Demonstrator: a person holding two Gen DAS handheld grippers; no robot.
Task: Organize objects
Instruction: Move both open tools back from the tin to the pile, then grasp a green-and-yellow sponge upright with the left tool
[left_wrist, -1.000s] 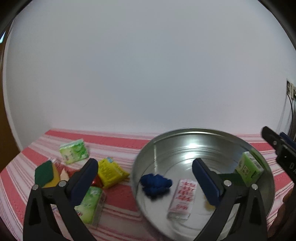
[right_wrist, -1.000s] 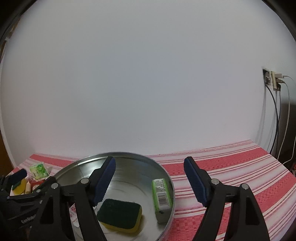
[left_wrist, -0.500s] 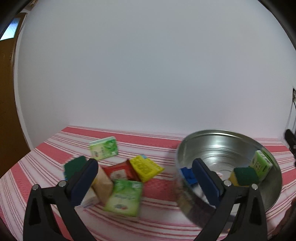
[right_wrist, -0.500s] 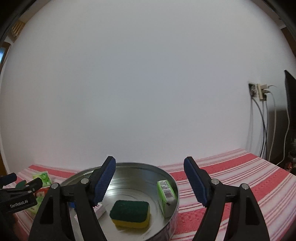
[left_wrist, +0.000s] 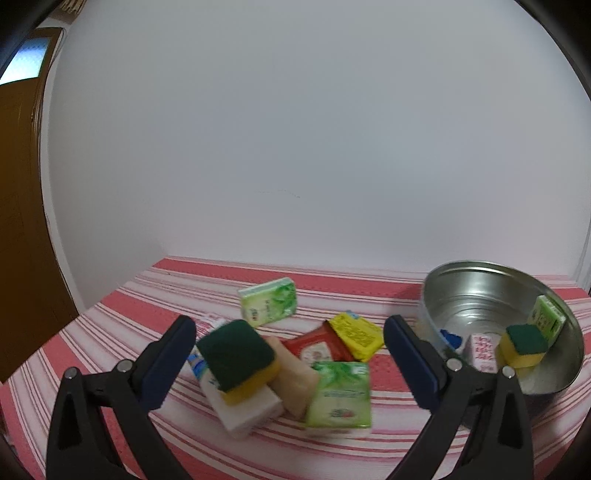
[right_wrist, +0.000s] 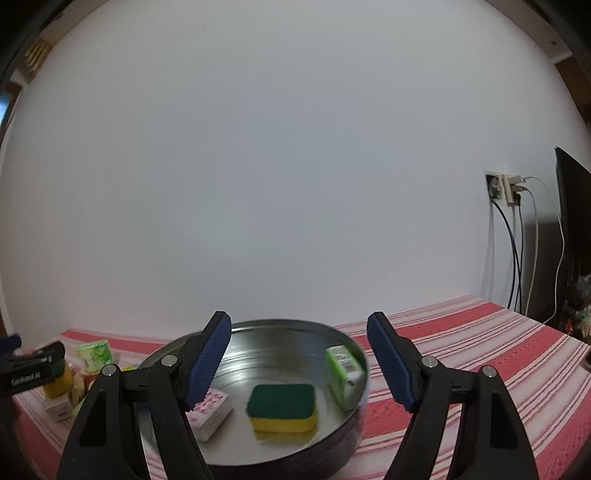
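Left gripper (left_wrist: 288, 354): jaws apart, empty, facing the pile.
Right gripper (right_wrist: 299, 360): jaws wide, empty.
Done: round metal pan (left_wrist: 480, 273), right edge of the striped table (left_wrist: 147, 295), holds four items.
Left: loose packets and green-yellow sponge (left_wrist: 236, 354), mid-table.

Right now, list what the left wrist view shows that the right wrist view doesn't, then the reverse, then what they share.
Only the left wrist view: the yellow packet, red packet and blue item in the pan, between the open left gripper jaws.

Only the right wrist view: the wall socket with cables, and the open right gripper.

Both: the metal pan holding a sponge and green carton, on the striped cloth.
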